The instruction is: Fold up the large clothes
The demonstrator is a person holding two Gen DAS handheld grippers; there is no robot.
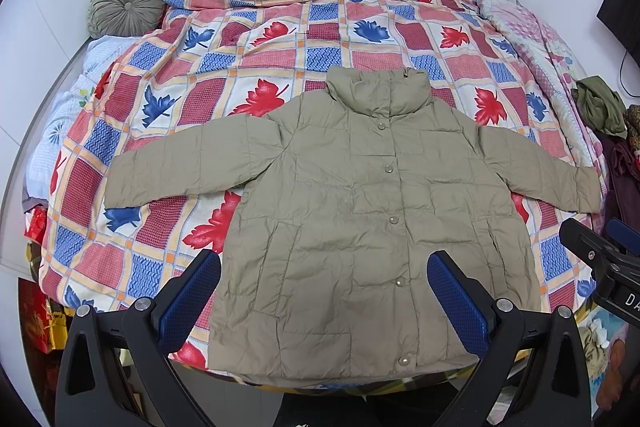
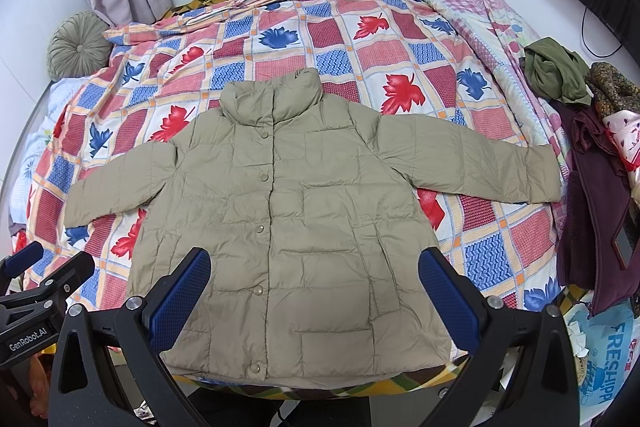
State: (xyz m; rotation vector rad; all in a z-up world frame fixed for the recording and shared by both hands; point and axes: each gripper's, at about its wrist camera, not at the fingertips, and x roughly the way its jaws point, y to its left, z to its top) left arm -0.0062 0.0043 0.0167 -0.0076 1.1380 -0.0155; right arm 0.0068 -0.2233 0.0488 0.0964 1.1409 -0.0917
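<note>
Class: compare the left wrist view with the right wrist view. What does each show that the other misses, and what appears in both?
Only the left wrist view shows the left gripper with its jaws open above the jacket's hem. Only the right wrist view shows the blue-lettered plastic bag and the right gripper from behind, open. Both share the khaki puffer jacket, spread flat and buttoned, the leaf-patterned quilt and the round grey cushion.

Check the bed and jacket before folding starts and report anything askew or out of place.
Nothing stands out. The jacket lies flat on the bedspread, snapped shut, sleeves spread. Both claws, left and right, are open and empty.
</note>
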